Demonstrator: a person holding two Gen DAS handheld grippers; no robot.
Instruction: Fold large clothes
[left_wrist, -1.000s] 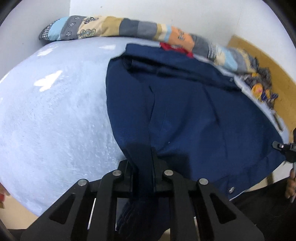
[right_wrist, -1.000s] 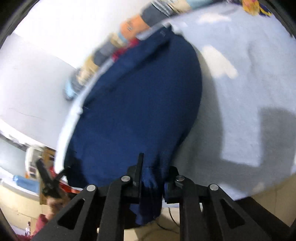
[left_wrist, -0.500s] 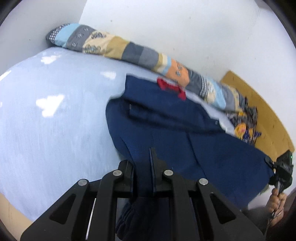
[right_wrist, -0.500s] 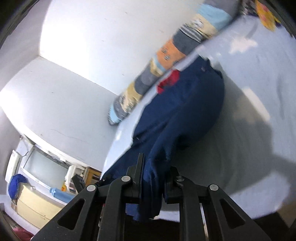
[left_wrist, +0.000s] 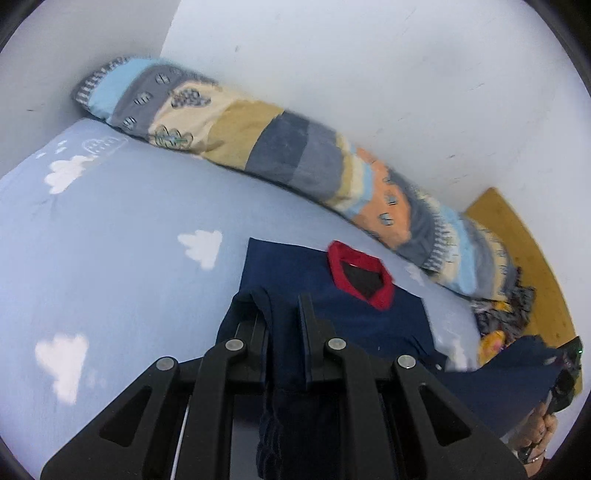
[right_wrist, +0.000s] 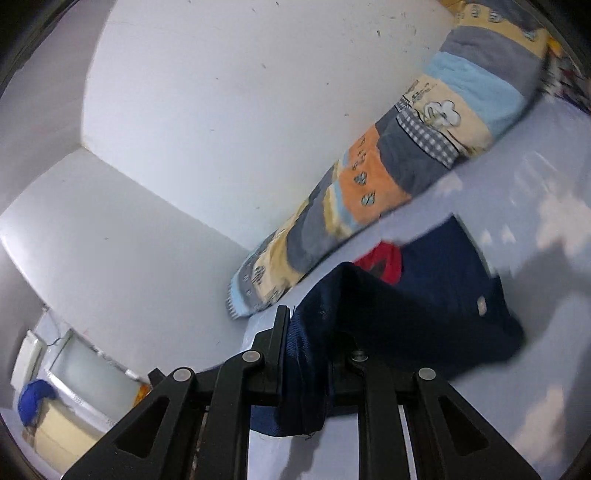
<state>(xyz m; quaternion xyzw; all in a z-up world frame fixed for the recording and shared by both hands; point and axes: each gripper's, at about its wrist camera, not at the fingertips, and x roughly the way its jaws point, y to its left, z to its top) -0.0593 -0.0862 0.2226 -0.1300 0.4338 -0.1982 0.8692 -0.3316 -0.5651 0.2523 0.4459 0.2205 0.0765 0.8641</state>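
The left gripper (left_wrist: 282, 321) is closed on a bunched edge of the navy garment (left_wrist: 332, 306), which lies ahead on the bed (left_wrist: 110, 240); the right gripper (right_wrist: 310, 339) also pinches its hem. The cloth looks soft, light and droopy, so corners give the best hold

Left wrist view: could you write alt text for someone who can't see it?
A black hand-held gripper pinches the edge of a navy garment with a red collar, lying on a cloud-print bedsheet. A patchwork bolster lies along the white wall.
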